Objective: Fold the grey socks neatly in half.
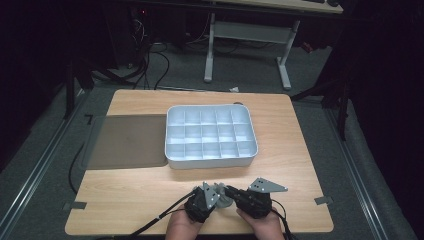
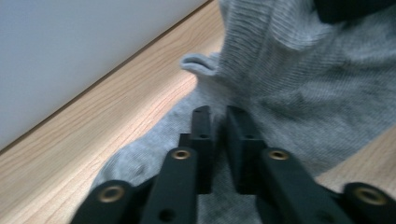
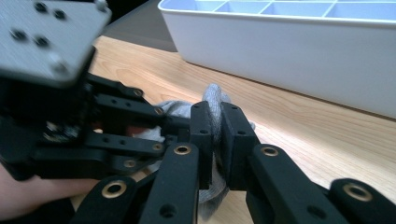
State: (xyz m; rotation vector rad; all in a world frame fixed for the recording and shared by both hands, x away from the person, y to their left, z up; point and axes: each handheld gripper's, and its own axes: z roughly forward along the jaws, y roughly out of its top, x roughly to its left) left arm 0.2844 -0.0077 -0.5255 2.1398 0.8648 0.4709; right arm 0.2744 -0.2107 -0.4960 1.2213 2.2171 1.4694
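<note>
now a grey sock is clamped between the right gripper jaws near the white tray; the left gripper jaws are parted slightly over it, nothing pinched

**Inspector A:** Report the table surface.

**Inspector B:** A light wooden rectangular table carries a white plastic tray divided into compartments, near its middle, toward the far edge. A flat grey mat lies touching the tray's left side, reaching the table's left edge.

**Inspector A:** And the near edge?

**Inspector B:** The left gripper and right gripper sit close together there, a small grey cloth item between them. Grip state is not discernible.
</note>
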